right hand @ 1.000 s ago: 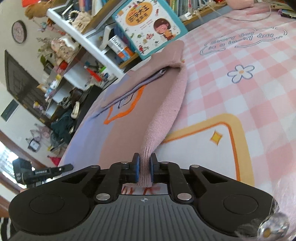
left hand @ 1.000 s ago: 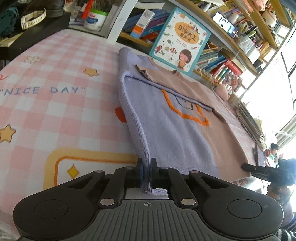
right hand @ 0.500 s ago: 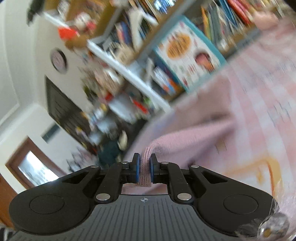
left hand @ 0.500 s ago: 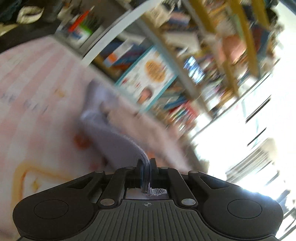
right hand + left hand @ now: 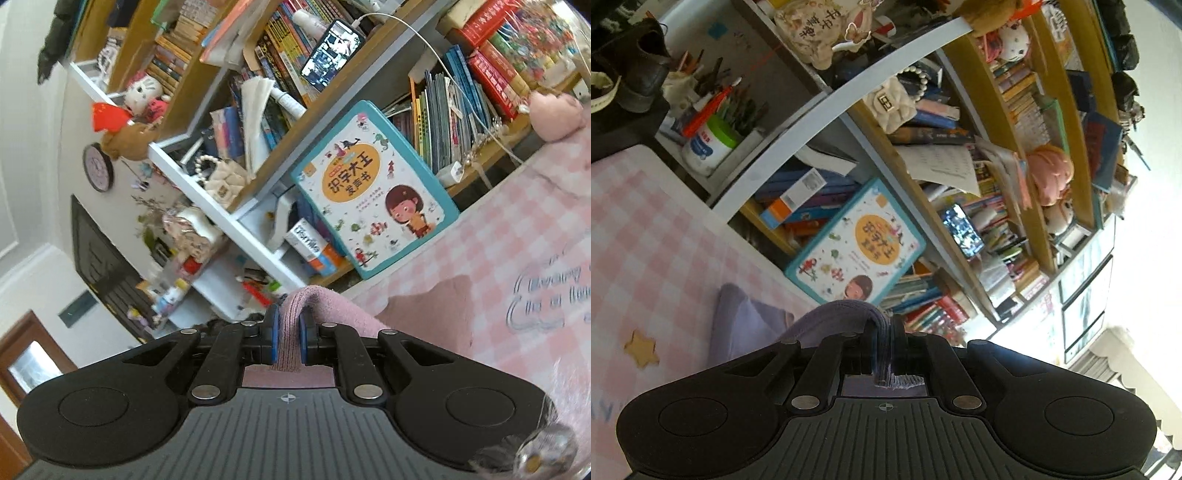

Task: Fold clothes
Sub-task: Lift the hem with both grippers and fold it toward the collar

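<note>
A knit sweater, lilac on one half and dusty pink on the other, lies on a pink checked cloth. My left gripper is shut on its lilac hem, lifted so the fabric arches away and down to the cloth. My right gripper is shut on the pink hem, also lifted, with pink fabric falling to the right. The rest of the sweater is hidden below both grippers.
The pink checked cloth covers the surface. Behind it stands a crowded bookshelf with a teal children's book leaning at its base; this book also shows in the right wrist view. A black shoe sits at the far left.
Both grippers have lifted and tilted up with the sweater's hem in them. The flat sweater has dropped out of view and the bookshelf now fills both views.
</note>
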Demonstrator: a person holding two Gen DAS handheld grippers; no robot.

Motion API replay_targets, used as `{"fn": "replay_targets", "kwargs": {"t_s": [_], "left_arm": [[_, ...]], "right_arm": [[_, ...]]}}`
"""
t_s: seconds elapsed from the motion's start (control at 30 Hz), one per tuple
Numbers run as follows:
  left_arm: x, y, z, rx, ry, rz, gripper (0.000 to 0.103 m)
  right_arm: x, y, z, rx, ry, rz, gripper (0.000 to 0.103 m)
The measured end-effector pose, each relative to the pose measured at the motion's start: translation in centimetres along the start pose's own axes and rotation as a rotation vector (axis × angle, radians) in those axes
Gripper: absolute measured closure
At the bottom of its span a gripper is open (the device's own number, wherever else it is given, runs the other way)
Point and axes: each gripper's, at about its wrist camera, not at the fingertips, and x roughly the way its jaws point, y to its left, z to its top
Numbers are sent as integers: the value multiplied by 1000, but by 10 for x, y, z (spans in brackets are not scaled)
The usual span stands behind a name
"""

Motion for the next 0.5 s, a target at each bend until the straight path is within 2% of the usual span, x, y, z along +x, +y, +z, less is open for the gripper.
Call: {"fn": "replay_targets", "kwargs": {"t_s": [0.5], "left_arm": [[58,31,19,-8,22,86,98]], "right_arm": [[71,-54,18,80,26,-64,93]]}}
